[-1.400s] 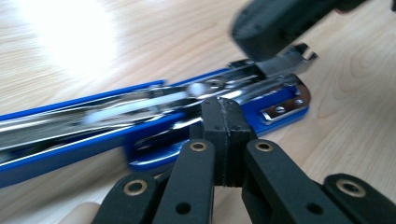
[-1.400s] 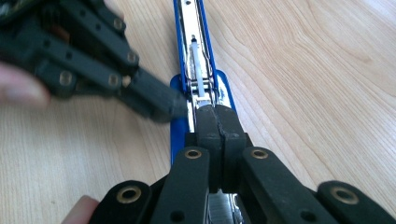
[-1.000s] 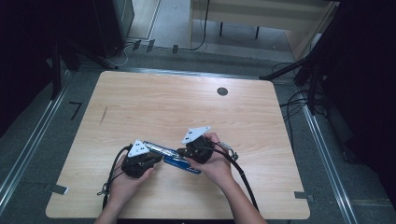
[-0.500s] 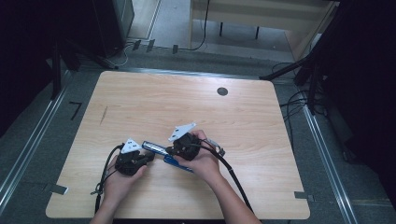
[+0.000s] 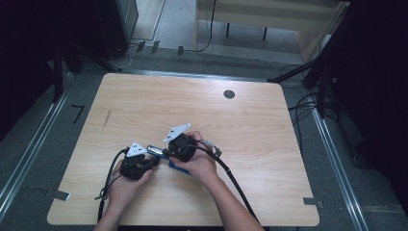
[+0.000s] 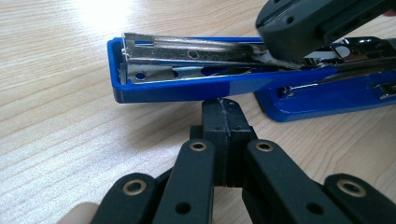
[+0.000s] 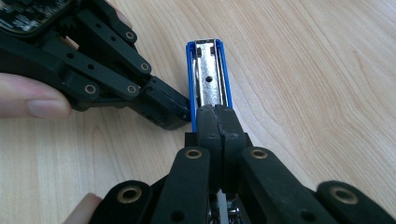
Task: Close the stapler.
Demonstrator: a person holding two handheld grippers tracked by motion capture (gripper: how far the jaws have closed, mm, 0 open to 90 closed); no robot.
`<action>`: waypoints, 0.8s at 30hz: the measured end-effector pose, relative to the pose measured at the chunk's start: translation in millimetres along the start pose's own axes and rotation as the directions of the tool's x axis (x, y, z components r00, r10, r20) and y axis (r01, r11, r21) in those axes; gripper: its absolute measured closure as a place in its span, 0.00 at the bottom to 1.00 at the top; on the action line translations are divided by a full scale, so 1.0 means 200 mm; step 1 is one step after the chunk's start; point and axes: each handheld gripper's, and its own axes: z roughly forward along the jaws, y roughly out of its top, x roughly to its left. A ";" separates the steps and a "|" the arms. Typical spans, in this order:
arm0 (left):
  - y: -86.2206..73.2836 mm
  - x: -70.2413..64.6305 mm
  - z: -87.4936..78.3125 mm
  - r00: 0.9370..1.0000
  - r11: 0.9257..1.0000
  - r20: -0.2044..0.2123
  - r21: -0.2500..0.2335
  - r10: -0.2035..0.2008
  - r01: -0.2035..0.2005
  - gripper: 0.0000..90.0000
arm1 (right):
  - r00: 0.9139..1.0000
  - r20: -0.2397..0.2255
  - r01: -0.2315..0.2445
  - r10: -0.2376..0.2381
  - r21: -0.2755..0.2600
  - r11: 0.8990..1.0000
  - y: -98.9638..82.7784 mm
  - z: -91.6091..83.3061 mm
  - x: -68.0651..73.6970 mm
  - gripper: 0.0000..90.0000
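Note:
A blue stapler (image 5: 177, 166) lies opened on the wooden table (image 5: 250, 139) near its front edge, its silver staple channel (image 7: 209, 74) bared. My left gripper (image 6: 223, 108) is shut with nothing between its jaws, and its tips touch the side of the stapler's blue arm (image 6: 187, 89). My right gripper (image 7: 217, 116) is also shut and empty, with its tips resting on top of the metal channel. In the high view the left gripper (image 5: 154, 162) and right gripper (image 5: 167, 154) meet at the stapler, each held in a hand. The right gripper (image 6: 280, 44) crosses the upper right of the left gripper view.
A dark round hole (image 5: 229, 94) sits in the tabletop near the far edge. Black cables (image 5: 231, 178) trail from both grippers toward the front edge. Wooden furniture (image 5: 260, 14) and floor cables lie beyond the table.
My right gripper has moved left across the table, and the stapler has shifted left with it. The left gripper has barely moved. Both stay shut.

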 end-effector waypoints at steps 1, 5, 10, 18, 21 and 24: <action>0.00 0.00 0.00 1.000 1.000 0.001 0.001 -0.001 0.001 1.00 | 1.000 0.001 -0.001 0.001 0.005 1.000 0.00 0.01 0.00 1.00; 0.00 0.00 -0.01 1.000 1.000 0.008 -0.011 -0.012 0.012 1.00 | 1.000 0.001 -0.007 0.007 -0.004 1.000 0.00 0.01 0.00 1.00; 0.01 0.00 -0.01 1.000 1.000 0.007 -0.026 -0.015 0.015 1.00 | 1.000 0.002 -0.003 0.003 -0.013 1.000 0.00 0.00 -0.01 1.00; 0.01 -0.03 -0.01 1.000 0.999 0.018 -0.049 -0.010 0.011 1.00 | 1.000 0.007 -0.006 0.006 -0.029 1.000 -0.01 -0.02 0.00 1.00; 0.02 -0.04 -0.02 1.000 0.998 0.019 -0.067 -0.017 0.018 1.00 | 1.000 0.008 -0.003 0.004 -0.038 0.999 -0.01 -0.03 0.00 1.00; 0.02 -0.03 -0.03 0.999 0.996 0.032 -0.085 -0.026 0.028 1.00 | 1.000 0.006 -0.008 0.008 -0.043 0.999 -0.01 -0.05 0.00 1.00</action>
